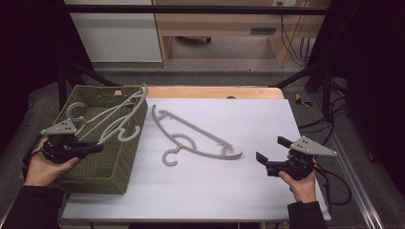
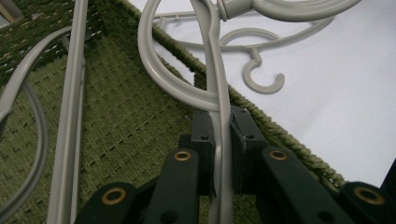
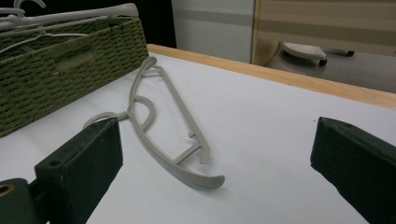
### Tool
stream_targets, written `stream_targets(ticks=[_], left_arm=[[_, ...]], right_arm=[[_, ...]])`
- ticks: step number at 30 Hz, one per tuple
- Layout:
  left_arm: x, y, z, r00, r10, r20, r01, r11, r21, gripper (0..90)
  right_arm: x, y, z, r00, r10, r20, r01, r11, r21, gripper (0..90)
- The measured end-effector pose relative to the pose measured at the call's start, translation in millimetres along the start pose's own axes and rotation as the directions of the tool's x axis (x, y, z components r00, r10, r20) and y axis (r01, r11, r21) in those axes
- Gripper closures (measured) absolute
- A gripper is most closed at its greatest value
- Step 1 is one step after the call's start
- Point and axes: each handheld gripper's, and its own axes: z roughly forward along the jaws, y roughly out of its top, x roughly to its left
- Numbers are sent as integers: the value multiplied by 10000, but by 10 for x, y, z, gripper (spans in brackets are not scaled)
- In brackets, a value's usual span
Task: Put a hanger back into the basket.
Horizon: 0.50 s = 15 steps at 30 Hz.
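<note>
Left gripper point(image 1: 98, 147) sits over the green woven basket point(image 1: 122, 169), jaws pinched tight on a grey hanger point(image 1: 125, 110) that lies tilted across the basket's rim. Right gripper point(image 1: 270, 155) hovers near the table's right edge, jaws spread wide with nothing in them. Further out, a second grey hanger point(image 1: 193, 136) lies flat on the white tabletop point(image 1: 253, 114), just beside the basket.
</note>
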Motion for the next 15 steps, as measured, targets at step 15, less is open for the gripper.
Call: stream_targets(ticks=[15], left_arm=[[182, 22, -29, 9996, -222, -157, 226, 9995, 210, 814]], right_arm=[[4, -1, 10, 10000, 16, 1, -16, 10000, -9, 24]])
